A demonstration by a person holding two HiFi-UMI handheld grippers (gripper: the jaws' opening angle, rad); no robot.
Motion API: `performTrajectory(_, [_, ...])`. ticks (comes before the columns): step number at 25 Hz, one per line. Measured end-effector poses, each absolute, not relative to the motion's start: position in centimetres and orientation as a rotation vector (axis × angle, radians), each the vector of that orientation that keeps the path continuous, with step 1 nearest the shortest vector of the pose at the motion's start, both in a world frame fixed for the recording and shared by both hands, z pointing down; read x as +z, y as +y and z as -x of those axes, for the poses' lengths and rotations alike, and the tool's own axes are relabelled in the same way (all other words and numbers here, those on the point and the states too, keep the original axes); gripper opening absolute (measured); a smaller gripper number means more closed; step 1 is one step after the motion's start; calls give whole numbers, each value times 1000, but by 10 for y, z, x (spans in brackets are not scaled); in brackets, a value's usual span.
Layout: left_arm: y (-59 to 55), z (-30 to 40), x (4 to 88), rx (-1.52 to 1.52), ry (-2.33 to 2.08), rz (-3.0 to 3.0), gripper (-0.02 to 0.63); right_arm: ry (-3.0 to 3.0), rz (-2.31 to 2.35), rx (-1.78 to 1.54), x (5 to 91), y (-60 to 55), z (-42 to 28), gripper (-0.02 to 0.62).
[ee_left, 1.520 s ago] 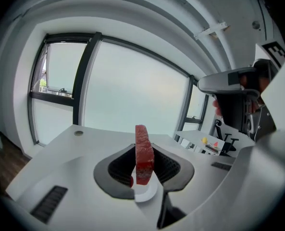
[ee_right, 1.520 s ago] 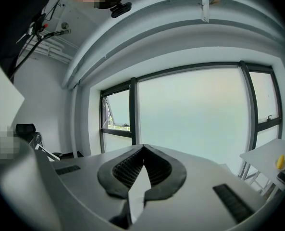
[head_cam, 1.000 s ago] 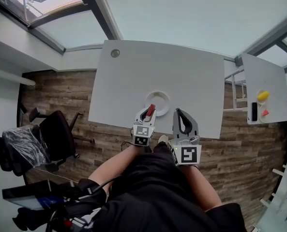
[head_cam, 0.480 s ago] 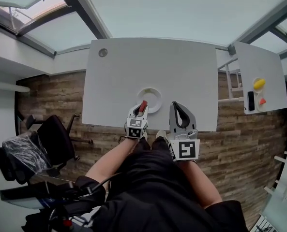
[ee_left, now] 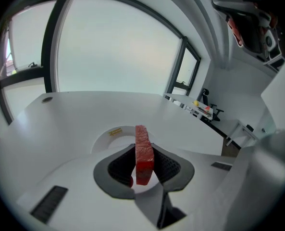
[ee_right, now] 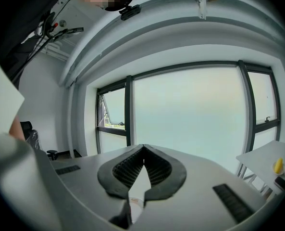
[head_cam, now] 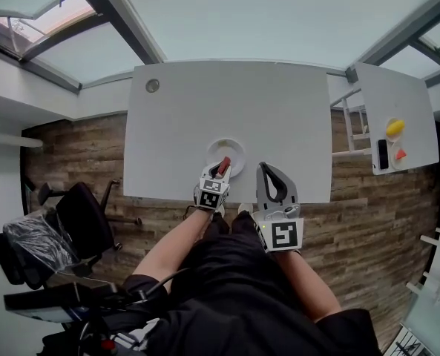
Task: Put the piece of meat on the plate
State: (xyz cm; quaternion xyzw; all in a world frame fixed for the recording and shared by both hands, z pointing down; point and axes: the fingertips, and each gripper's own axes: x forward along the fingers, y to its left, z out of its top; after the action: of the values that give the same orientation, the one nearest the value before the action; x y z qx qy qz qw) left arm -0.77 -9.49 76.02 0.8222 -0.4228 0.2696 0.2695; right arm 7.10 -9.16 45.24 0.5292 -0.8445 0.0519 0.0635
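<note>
A red slab of meat (ee_left: 143, 153) stands on edge between the jaws of my left gripper (ee_left: 143, 150), which is shut on it. In the head view the left gripper (head_cam: 221, 167) holds the meat (head_cam: 223, 166) over the near rim of a round white plate (head_cam: 228, 151) on the white table (head_cam: 227, 110). Through the left gripper view the plate (ee_left: 114, 134) lies just beyond and below the jaws. My right gripper (head_cam: 268, 173) hovers to the right of the plate near the table's front edge, its tips (ee_right: 142, 148) together with nothing held.
A grommet hole (head_cam: 153, 86) sits at the table's far left corner. A second white table (head_cam: 398, 117) to the right carries a yellow object (head_cam: 395, 127), a dark object and a small red one. A black office chair (head_cam: 86, 213) stands on the wooden floor at left.
My left gripper has sunk with the meat and tilted further down toward the plate's near rim. The right gripper has stayed where it was.
</note>
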Motion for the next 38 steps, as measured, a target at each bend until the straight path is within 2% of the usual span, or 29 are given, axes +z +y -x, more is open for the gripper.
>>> performTrajectory(13, [-103, -15, 773, 721, -1062, -2170, 95, -2510, -1635, 153, 456, -93, -91, 4])
performTrajectory(38, [-117, -7, 780, 717, -1111, -2133, 105, -2585, -1556, 213, 458, -96, -95, 5])
